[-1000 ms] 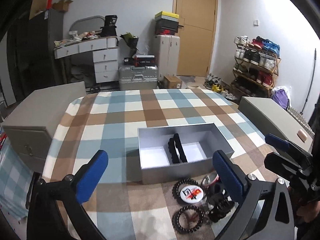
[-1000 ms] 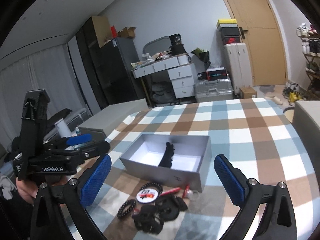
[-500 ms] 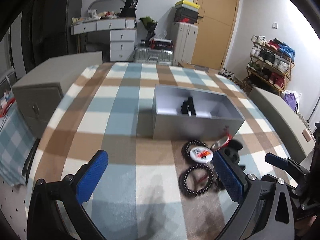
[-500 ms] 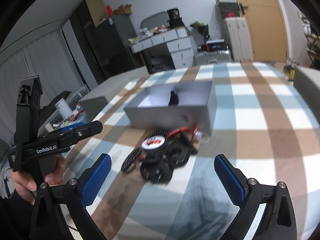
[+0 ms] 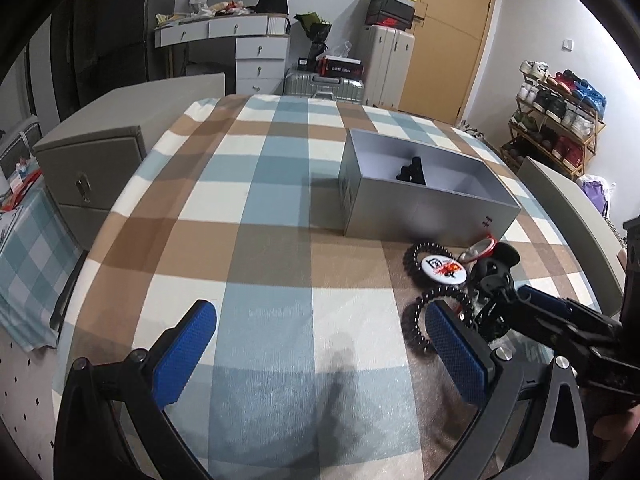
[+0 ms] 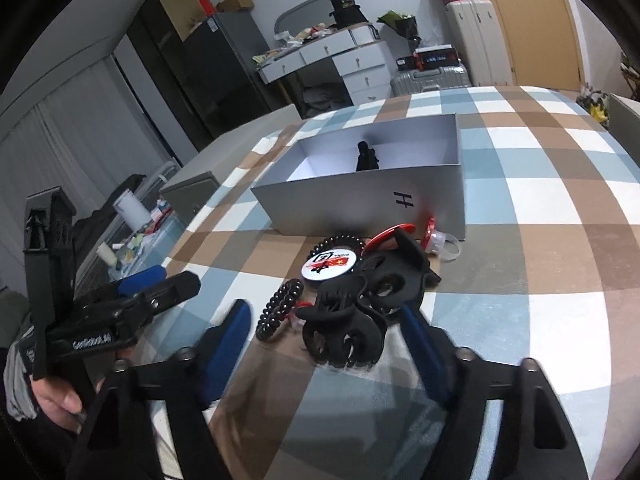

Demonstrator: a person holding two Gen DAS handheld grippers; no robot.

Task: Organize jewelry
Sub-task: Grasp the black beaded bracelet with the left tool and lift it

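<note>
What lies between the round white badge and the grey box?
In the right wrist view, only the black spiral hair tie ringing the round white badge; then bare cloth to the grey box.

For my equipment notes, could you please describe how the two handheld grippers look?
Both the left gripper and the right gripper have black angular frames with silver bolts and blue textured finger pads. The left one carries white lettering on its side, and a grey cuff shows at that hand.

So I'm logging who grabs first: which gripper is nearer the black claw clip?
Right. The right gripper has its closing fingers either side of the black claw clip; the left gripper sits off beside the pile, over bare cloth.
</note>
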